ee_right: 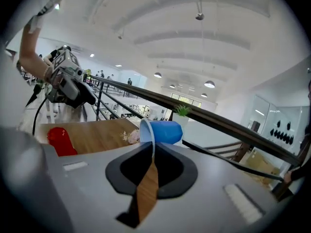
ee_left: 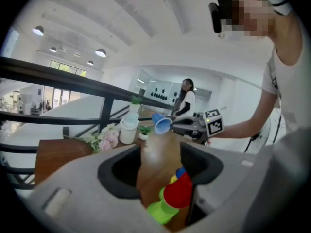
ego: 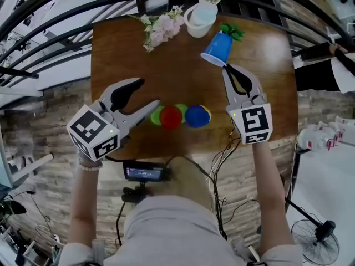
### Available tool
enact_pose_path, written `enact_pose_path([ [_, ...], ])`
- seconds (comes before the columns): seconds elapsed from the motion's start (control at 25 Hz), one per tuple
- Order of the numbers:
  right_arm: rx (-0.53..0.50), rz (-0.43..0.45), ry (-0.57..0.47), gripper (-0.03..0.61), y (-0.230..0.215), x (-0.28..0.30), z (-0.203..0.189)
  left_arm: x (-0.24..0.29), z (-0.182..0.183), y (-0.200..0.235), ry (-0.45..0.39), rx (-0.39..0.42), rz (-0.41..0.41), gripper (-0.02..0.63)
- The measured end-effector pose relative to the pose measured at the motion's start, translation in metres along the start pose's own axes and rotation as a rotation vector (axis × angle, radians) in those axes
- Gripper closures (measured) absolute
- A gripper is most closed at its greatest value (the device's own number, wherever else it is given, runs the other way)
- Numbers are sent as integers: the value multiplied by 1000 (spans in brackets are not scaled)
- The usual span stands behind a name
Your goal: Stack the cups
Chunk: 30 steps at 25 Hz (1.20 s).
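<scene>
A row of cups stands near the table's (ego: pixel 116 43) front edge: a green cup (ego: pixel 156 116), a red cup (ego: pixel 171 117), a dark blue cup (ego: pixel 195 116), with a yellow one (ego: pixel 207 112) just behind it. My left gripper (ego: pixel 147 93) is open, its near finger beside the green cup; in its own view my left gripper (ee_left: pixel 160 154) shows the green cup (ee_left: pixel 156 211) and red cup (ee_left: pixel 179 192) low between the jaws, unpressed. My right gripper (ego: pixel 226 66) is shut on the rim of a light blue cup (ego: pixel 218 49), held tilted above the table's back; there my right gripper (ee_right: pixel 149 152) pinches the light blue cup (ee_right: pixel 163 131).
A white pot with a plant (ego: pixel 201 14), a small green plant (ego: pixel 233 31) and pink flowers (ego: pixel 162 29) stand along the table's back edge. A small device with a screen (ego: pixel 145 173) and cables hang at the front edge. Dark railings (ego: pixel 66 15) run behind.
</scene>
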State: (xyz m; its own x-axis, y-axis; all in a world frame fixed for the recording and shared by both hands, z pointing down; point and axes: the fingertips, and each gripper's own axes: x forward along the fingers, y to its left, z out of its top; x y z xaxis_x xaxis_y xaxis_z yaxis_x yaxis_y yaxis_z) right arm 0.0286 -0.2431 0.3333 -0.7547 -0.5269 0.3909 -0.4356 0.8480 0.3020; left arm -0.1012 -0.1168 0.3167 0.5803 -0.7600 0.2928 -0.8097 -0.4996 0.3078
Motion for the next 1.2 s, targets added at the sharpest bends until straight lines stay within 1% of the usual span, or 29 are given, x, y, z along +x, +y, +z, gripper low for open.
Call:
enact_pose_path([
  [0.24,-55,-31,-29,560,32,-35,22,6,27,-25,-35,-52,-179,343],
  [0.4,-96,-32,-37,560,54,-50,30,8,52,-35,-114,-140,-277,299],
  [0.48,-115,-27,-42,560,65,-55,32,10,60,-36,-121,-160,-305,296],
  [0.64,-142,-16,-62,560,86,-63,38,17,65,-42,-97,-199,-367,293],
  [0.72,-160,-13,-67,560,96,-67,41,20,66,-43,-89,-228,-387,276],
  [0.8,-205,-9,-69,560,104,-70,44,24,65,-44,-82,-262,-405,266],
  [0.92,-310,2,-67,560,115,-71,50,29,65,-47,-76,-311,-437,261],
  [1.08,-370,11,-74,560,126,-73,53,32,63,-51,-70,-362,-472,261],
  [1.2,-437,17,-74,560,134,-73,53,35,61,-52,-59,-373,-488,261],
])
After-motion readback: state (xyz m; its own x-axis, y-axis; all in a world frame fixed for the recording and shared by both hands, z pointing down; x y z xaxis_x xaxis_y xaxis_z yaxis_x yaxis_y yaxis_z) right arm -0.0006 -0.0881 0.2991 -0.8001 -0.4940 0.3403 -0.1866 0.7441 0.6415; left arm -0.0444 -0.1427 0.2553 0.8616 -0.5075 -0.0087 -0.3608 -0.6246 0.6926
